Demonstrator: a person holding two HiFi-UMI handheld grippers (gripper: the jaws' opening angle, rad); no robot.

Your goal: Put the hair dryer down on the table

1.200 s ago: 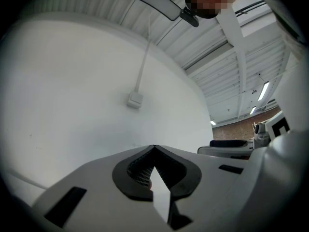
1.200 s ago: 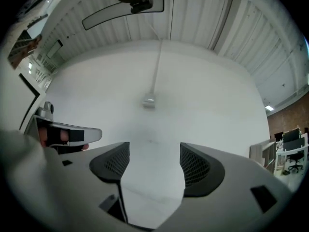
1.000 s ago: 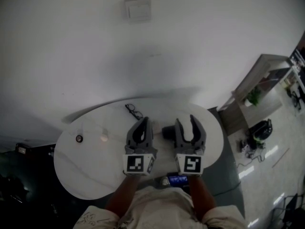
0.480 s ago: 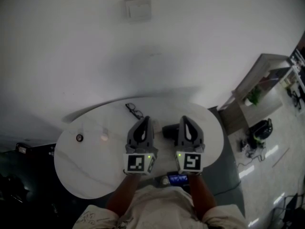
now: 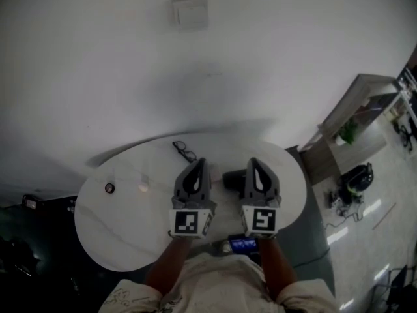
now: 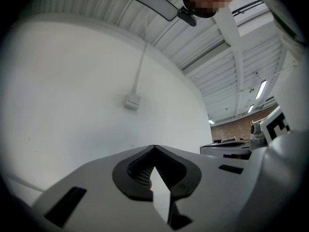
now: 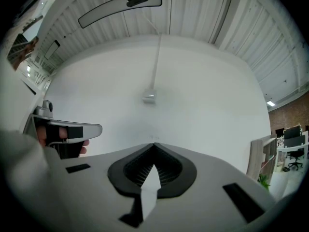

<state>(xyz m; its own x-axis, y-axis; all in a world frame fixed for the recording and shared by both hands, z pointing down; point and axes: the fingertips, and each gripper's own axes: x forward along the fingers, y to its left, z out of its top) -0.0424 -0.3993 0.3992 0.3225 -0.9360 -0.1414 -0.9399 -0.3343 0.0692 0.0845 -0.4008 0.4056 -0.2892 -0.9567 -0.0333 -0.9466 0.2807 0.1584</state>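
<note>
Your left gripper (image 5: pixel 198 163) and right gripper (image 5: pixel 255 163) are shut and empty over the table (image 5: pixel 117 233), with the hair dryer (image 5: pixel 232 178) between them.

Nearest you, a lit phone (image 5: pixel 243 244) shows close against your body. Each gripper's jaws meet tip to tip with nothing held. The dark hair dryer, probably resting on the tabletop, sits just left of the right gripper. Beyond lie glasses (image 5: pixel 184 152), then a wall box (image 5: pixel 189 10).

Grey left gripper (image 5: pixel 197 164) and right gripper (image 5: pixel 254 163), black-and-white marker cubes (image 5: pixel 187 223), pale printed shirt (image 5: pixel 215 282)
</note>
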